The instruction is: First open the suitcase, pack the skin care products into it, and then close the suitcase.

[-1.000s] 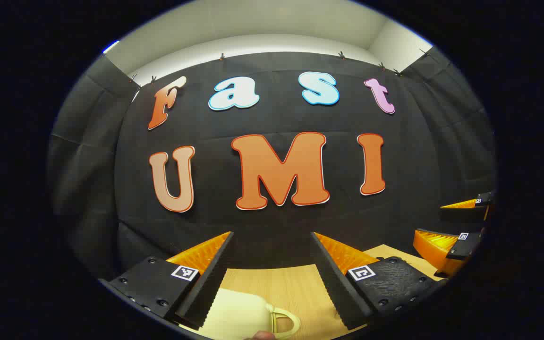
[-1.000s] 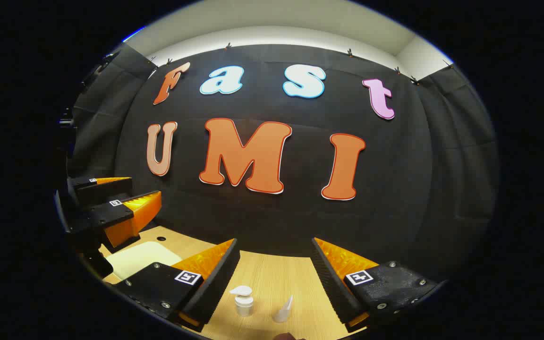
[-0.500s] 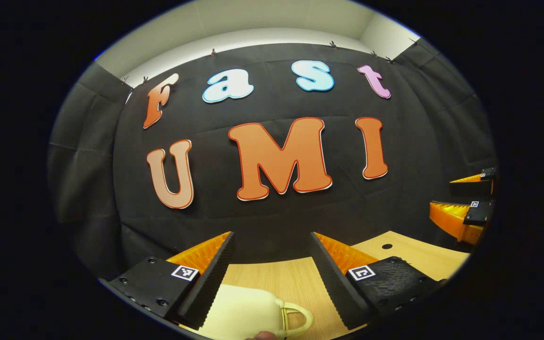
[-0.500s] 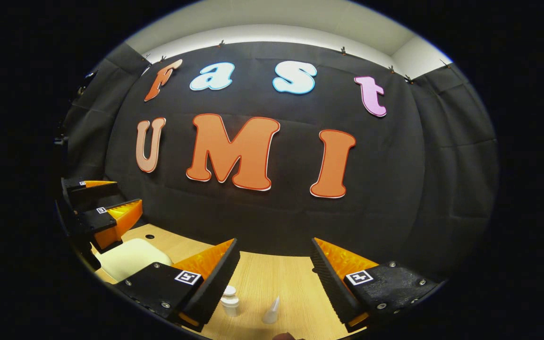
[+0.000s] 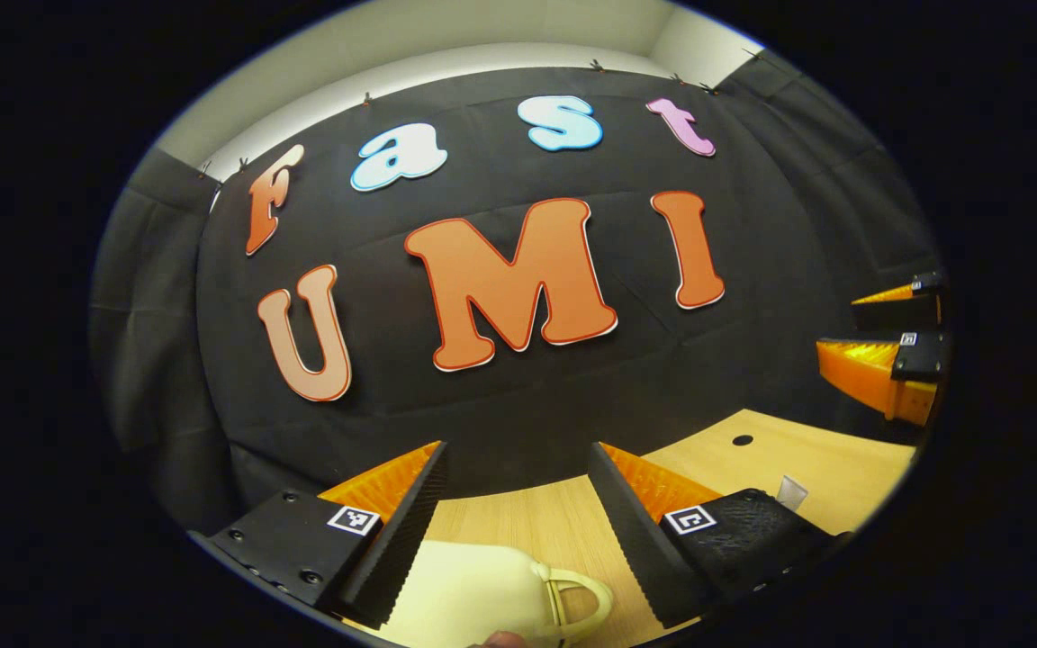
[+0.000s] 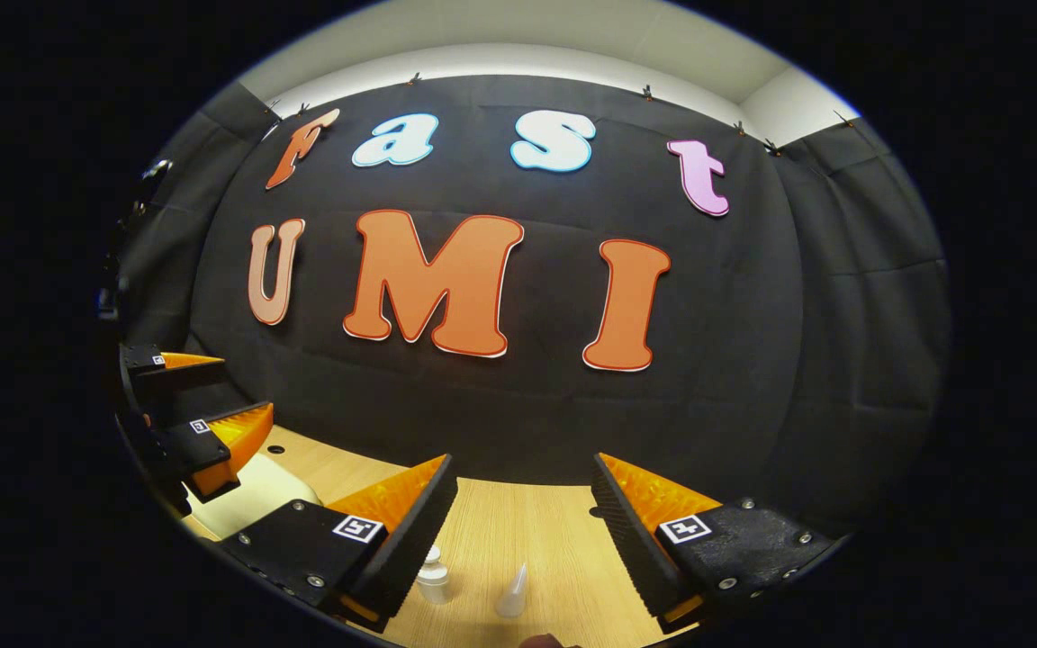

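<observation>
Now my left gripper hovers, fingers apart, over the cream suitcase; right gripper, likewise apart, above two bottles, possibly skincare.

Both views low over table, facing wall.

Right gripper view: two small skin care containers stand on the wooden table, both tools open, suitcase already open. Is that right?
Not quite. In the left gripper view the cream suitcase is still closed. The rest holds: two containers on the table, left tool and right tool open.
</observation>
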### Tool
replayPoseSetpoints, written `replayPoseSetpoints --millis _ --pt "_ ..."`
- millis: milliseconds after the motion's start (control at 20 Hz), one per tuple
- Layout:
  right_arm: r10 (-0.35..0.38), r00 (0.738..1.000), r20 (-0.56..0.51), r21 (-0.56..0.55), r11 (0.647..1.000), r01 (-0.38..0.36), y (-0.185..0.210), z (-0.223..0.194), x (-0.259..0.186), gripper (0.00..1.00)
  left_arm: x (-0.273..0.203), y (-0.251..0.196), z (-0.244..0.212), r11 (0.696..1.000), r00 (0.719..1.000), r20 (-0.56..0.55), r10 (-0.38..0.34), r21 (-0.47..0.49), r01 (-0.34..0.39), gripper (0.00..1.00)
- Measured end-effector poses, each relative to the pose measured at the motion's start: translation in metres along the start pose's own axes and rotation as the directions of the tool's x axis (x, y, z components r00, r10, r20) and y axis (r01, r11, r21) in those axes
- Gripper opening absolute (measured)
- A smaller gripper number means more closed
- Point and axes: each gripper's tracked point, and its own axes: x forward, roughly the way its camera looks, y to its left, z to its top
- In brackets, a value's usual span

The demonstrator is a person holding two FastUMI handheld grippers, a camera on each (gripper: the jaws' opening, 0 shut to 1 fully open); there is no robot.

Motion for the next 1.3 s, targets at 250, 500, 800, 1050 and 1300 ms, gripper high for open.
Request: replayPoseSetpoints --millis 250,500,800,1050,1300 --pt "-0.017 1.0 -0.014 0.014 1.0 0.017 -0.01 -0.007 0.001 0.96 -0.002 -0.016 -0.046 0.989 0.997 -0.072 -0.038 0.14 0.048 1.0" --pt "-0.024 1.0 -0.016 0.004 1.0 0.024 -0.017 -0.011 0.001 0.95 -0.014 -0.036 -0.098 0.942 0.986 -0.143 -0.086 0.311 0.127 0.99" --pt "-0.033 0.999 -0.034 0.008 0.999 0.033 -0.027 -0.02 -0.004 0.96 -0.014 -0.059 -0.153 0.859 0.96 -0.245 -0.135 0.455 0.236 0.98" --pt "-0.055 0.997 -0.06 0.017 0.998 0.056 -0.042 -0.031 -0.011 0.96 -0.026 -0.084 -0.191 0.741 0.936 -0.298 -0.188 0.582 0.334 0.98" --pt "-0.077 0.994 -0.08 0.028 0.996 0.08 -0.055 -0.04 -0.017 0.96 -0.027 -0.089 -0.228 0.628 0.907 -0.377 -0.188 0.664 0.406 0.92"
